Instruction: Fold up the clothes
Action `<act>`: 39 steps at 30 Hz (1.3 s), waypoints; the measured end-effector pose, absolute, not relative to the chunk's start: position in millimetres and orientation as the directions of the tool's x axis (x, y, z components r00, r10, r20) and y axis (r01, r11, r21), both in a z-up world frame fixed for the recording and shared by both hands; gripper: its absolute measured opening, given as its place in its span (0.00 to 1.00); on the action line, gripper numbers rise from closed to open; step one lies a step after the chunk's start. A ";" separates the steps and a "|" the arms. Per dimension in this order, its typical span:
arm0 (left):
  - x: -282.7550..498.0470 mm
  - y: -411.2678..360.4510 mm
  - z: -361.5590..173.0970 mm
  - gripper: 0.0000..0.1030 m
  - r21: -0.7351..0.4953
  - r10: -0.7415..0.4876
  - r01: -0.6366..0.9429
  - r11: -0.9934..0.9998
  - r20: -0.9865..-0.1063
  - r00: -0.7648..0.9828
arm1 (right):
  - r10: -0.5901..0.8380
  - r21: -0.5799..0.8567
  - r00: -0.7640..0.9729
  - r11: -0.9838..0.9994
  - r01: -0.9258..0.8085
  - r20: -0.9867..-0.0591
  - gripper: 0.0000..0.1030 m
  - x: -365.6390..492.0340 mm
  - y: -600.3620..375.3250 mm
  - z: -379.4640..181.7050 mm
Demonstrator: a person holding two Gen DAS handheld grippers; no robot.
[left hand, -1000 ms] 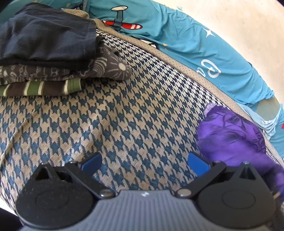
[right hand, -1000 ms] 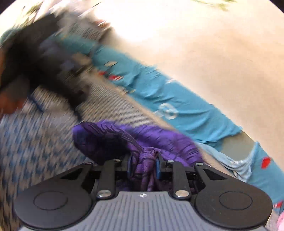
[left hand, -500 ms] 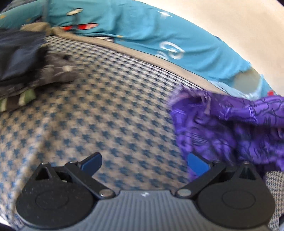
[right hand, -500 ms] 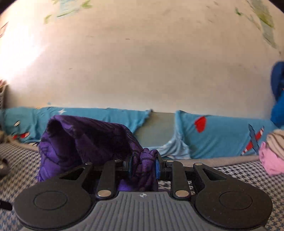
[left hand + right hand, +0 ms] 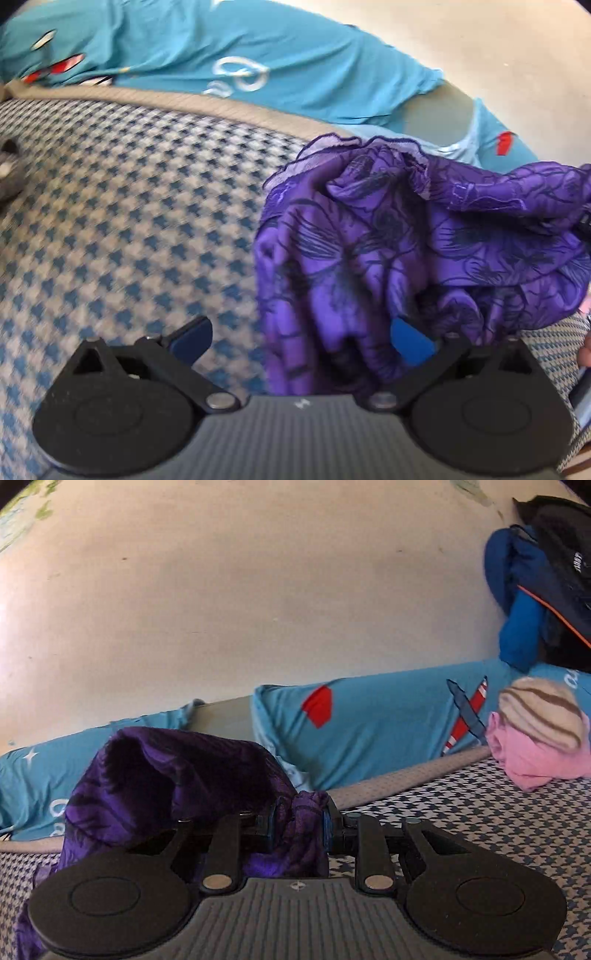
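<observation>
While right claw (image 5: pixel 298 825) pinches purple garment (image 5: pixel 155 775) — left claw (image 5: pixel 301 338) gapes.

— What is seen behind the bed?
— A plain cream plastered wall (image 5: pixel 258 602) is seen, brightly lit towards its left side, with faint green marks near its upper corners.
— And the furniture?
— A mattress covered in blue-and-beige houndstooth woven fabric (image 5: pixel 122 221) is shown, edged along its far side by a beige piped border (image 5: pixel 207 105). Between that far edge and the wall, turquoise cushions printed with red aeroplanes and white stars (image 5: pixel 388 727) are lined up.
</observation>
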State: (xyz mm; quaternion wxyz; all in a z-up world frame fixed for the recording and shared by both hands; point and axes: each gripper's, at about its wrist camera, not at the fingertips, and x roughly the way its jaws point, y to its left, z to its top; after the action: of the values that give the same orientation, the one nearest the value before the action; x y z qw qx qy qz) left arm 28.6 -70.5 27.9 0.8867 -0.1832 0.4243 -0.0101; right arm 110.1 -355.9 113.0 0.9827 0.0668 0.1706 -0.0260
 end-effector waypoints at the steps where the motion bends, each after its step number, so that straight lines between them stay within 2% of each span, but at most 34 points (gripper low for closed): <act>1: 31.5 -73.7 28.3 1.00 -0.342 -0.191 -0.117 0.933 -0.741 0.644 | -0.044 0.125 0.939 0.988 0.092 -0.341 0.22 113.5 -360.0 112.2; 10: 61.8 -96.0 20.9 1.00 -0.372 -0.280 -0.015 0.928 -0.722 0.633 | -0.207 0.148 0.900 0.948 0.281 -0.384 0.21 143.7 -396.4 102.5; 14: 75.9 -97.5 11.9 1.00 -0.381 -0.285 -0.031 0.924 -0.740 0.609 | -0.220 0.134 0.867 0.942 0.309 -0.448 0.24 156.8 -403.6 91.5; 16: 77.5 -97.0 9.3 1.00 -0.374 -0.273 -0.042 0.926 -0.745 0.609 | -0.234 0.115 0.845 0.939 0.325 -0.480 0.36 158.4 -404.7 87.8; 19: 77.7 -95.8 6.4 1.00 -0.351 -0.242 -0.060 0.934 -0.750 0.616 | -0.236 0.112 0.847 0.939 0.325 -0.476 0.49 152.0 -406.2 91.4; 20: 77.7 -95.3 5.4 1.00 -0.342 -0.230 -0.067 0.937 -0.752 0.618 | -0.235 0.112 0.850 0.940 0.323 -0.472 0.51 149.4 -406.8 93.0; 25: 76.1 -88.8 0.9 0.95 -0.307 -0.171 -0.120 0.944 -0.767 0.619 | -0.178 0.137 0.861 0.952 0.273 -0.477 0.55 134.4 -404.9 97.8; 34: 75.8 -78.2 -0.1 0.95 -0.222 -0.045 -0.208 0.953 -0.780 0.624 | 0.044 0.086 0.857 0.996 0.001 -0.513 0.63 111.4 -366.6 92.9; 39: 78.2 -63.6 0.2 0.95 -0.210 0.000 -0.263 0.942 -0.781 0.624 | 0.072 0.083 0.843 0.996 -0.032 -0.532 0.67 90.1 -359.4 90.5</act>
State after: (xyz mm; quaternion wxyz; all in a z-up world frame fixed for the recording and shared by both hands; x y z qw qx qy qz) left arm 78.2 -63.6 0.2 0.8878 -0.1541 0.4273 0.0741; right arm 90.1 -359.4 90.5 0.9594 0.0353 0.2785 0.0271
